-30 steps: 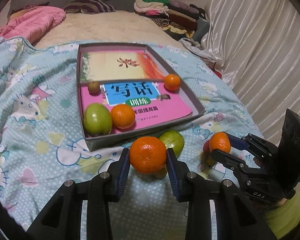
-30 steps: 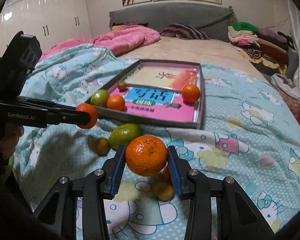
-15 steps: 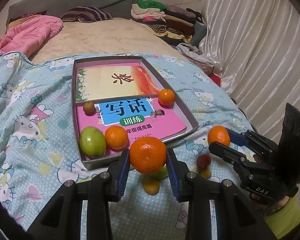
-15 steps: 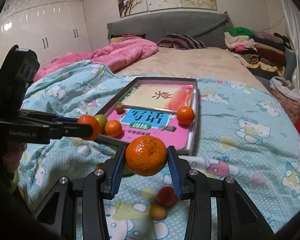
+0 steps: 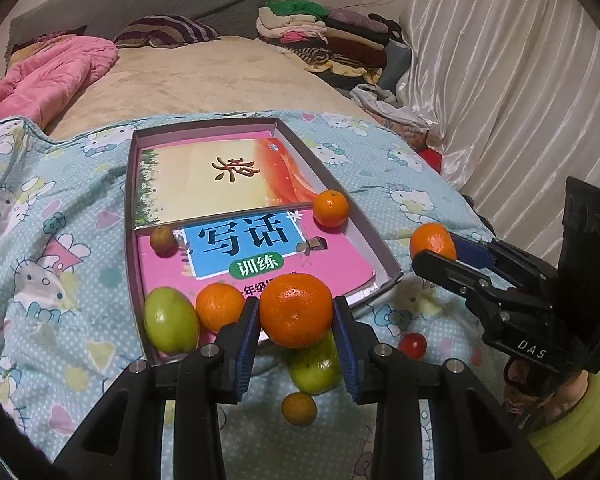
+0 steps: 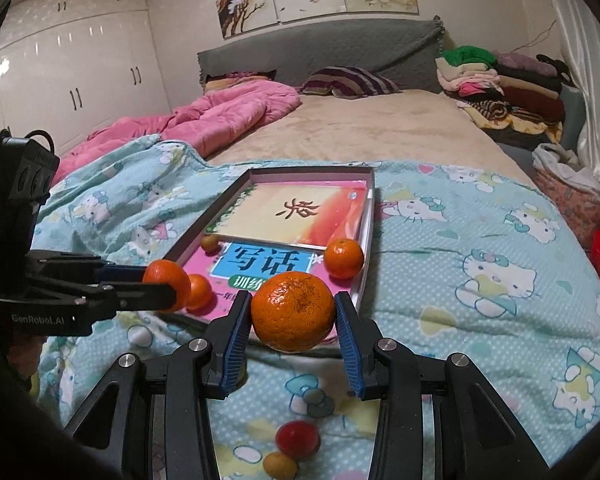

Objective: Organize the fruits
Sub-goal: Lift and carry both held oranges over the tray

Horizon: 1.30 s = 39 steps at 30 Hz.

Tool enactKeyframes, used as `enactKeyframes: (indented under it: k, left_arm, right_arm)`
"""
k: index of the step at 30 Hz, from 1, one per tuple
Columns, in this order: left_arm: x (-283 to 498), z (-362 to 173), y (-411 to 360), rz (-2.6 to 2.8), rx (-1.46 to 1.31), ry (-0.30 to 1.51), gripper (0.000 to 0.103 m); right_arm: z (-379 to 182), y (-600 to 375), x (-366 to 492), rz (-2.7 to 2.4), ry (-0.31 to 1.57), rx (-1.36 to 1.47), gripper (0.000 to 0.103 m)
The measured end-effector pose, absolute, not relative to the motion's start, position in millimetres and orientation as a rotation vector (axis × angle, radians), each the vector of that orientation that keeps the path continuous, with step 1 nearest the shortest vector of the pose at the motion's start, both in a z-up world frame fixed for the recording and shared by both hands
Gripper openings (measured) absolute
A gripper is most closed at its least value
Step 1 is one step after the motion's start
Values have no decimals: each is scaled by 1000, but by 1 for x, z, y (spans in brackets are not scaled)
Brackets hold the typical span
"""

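Left hand-held gripper: clamped on a mandarin, lower centre of its own view, raised above the near rim of the box.
Right hand-held gripper: clamped on a second mandarin, lower centre of its view, short of the box's near edge.
Box: shallow tray on the bed, lined with two books — it holds a green fruit, two mandarins and a small brown fruit.
Done: four fruits are in the box.
Left: both held mandarins to set down; on the blanket near the bottom of the frame — a green fruit, a small red fruit, a small yellow one.
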<state>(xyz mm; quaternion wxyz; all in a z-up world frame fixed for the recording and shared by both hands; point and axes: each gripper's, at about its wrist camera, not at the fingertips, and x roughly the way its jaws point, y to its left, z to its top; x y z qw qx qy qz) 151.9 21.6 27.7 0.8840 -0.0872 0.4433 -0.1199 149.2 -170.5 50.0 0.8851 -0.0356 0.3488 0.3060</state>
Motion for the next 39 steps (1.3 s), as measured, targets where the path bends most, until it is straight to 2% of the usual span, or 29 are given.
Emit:
enactKeyframes:
  k: [16,39]
  left_arm:
    - [172,11,13,-250,-165,940,36]
    - [188,-14,5,-260,-132,1001,36]
  right_arm:
    - [53,-157,183,628,728,-112,43]
    - [20,-141,208,648,837,-212,43]
